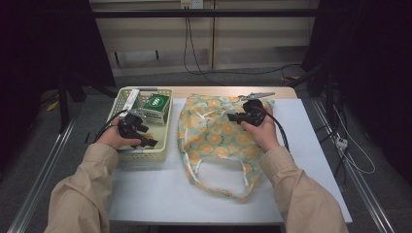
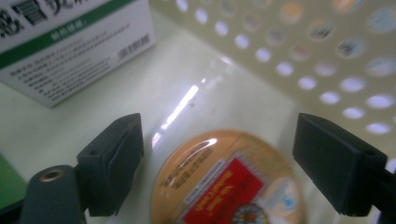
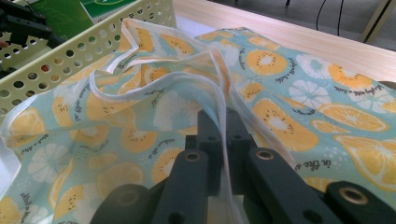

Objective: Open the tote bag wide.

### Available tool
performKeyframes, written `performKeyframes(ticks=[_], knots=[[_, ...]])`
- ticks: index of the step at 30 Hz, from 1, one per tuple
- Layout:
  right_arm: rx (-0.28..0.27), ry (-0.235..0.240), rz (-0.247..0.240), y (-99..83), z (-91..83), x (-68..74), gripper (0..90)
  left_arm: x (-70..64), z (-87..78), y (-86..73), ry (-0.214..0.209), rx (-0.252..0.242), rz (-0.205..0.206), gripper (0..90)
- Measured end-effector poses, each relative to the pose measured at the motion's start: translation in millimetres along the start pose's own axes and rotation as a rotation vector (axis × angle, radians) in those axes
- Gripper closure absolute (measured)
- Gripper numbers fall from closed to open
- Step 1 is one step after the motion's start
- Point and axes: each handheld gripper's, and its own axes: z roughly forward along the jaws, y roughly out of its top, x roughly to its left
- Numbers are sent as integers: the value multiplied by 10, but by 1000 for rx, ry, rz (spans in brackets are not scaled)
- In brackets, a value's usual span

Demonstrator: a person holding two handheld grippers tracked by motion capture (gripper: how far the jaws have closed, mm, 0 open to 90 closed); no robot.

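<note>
Left gripper (image 2: 217, 168) spread wide over round orange tin (image 2: 229, 182) in basket (image 2: 299, 51); right gripper (image 3: 223, 126) pinched fruit-print bag's rim (image 3: 223, 154).

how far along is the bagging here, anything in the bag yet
Done: the right gripper is shut on the fruit-print bag, pinching its edge. In hand: the left gripper is open around a round orange container in the basket. Left: gripping it, moving it over. The green-and-white box also sits in the basket.
</note>
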Motion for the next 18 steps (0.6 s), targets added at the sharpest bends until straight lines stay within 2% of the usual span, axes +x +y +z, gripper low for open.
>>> performKeyframes(ticks=[1,2,3,4,7,12,15,17,18], knots=[[-1,-1,0,1,-3,-2,890,6,26,-29,2,71,56,151],[1,-3,0,4,-6,0,890,-5,34,-69,26,76,101,152],[1,-4,0,5,-9,0,890,4,20,-91,23,59,89,129],[1,-4,0,5,-10,1,890,16,6,-99,18,42,79,160],[2,-3,0,2,-2,4,890,4,1,-94,28,57,95,197],[-1,0,-3,5,7,18,890,0,-5,-80,31,66,90,210],[-2,-2,-4,8,-1,13,890,-6,0,-35,41,58,56,210],[-1,-2,1,5,-1,7,890,-25,11,17,37,21,13,211],[0,-2,2,4,0,8,890,-29,11,49,38,8,11,211]])
